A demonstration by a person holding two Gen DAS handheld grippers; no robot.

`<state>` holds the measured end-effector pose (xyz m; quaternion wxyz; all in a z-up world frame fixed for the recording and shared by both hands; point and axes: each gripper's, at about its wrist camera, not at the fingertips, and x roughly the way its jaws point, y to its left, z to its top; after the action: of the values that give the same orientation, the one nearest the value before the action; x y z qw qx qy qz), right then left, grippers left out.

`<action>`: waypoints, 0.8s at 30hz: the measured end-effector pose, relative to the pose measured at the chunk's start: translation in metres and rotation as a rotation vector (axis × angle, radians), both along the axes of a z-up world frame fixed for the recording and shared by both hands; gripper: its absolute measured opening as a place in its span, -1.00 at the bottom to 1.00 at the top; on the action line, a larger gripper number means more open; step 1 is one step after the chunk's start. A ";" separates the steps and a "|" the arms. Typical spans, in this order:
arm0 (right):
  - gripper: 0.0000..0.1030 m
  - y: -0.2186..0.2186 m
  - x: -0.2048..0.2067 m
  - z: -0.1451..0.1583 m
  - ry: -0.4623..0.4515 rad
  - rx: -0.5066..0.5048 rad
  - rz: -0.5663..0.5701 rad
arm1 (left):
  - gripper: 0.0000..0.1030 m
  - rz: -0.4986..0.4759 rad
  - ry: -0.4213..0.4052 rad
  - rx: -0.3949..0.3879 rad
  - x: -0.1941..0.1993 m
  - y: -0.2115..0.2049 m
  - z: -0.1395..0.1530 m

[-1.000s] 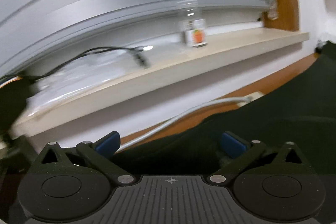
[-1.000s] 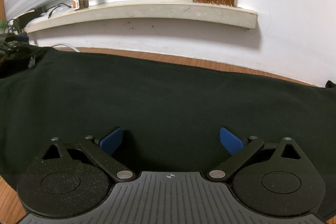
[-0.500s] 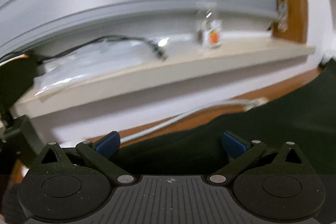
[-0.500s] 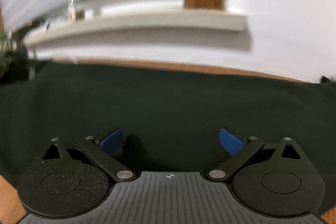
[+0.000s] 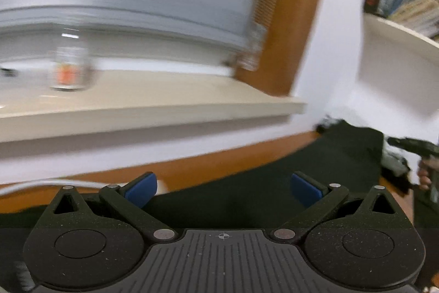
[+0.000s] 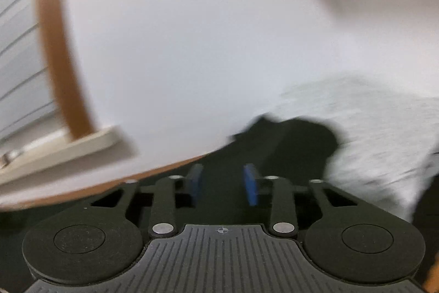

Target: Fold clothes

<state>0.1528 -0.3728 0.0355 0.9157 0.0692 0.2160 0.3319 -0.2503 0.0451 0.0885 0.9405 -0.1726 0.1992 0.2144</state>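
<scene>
The dark garment (image 5: 247, 199) lies spread flat on the wooden table (image 5: 192, 166), running off toward the right end, where it bunches up against the wall; from the right wrist view its far end (image 6: 290, 139) sits just beside a pale grey cloth (image 6: 378, 139), too blurred to say what that is. The left gripper (image 5: 223, 187) hangs over the near edge with jaws spread wide, nothing between them; the right gripper (image 6: 223, 183) has just been closing, its blue pads (image 6: 251, 183) now narrow but with a gap showing, and whether they have any fabric pinched I cannot tell; dark cloth sits under and between them. By my reading this is the grasp step, both hands heading to the right end to take hold for a fold; next move calls for the left to drop onto an edge and pinch, matched with the right, then lift together. Around: a windowsill (image 5: 151, 106) with a small jar (image 5: 71, 67), blinds above, a white cable (image 5: 41, 183) lying at the cloth's left edge; it could snag; a bookshelf (image 5: 403, 4) far right.
</scene>
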 end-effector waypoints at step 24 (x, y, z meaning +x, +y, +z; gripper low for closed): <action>-0.80 0.015 0.050 0.001 0.059 -0.024 -0.147 | 1.00 -0.130 0.031 -0.141 0.044 0.008 -0.057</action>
<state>0.2029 -0.3581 0.0362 0.9315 0.0835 0.2413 0.2590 -0.2059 0.0526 0.0311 0.9347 -0.2217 0.2391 0.1412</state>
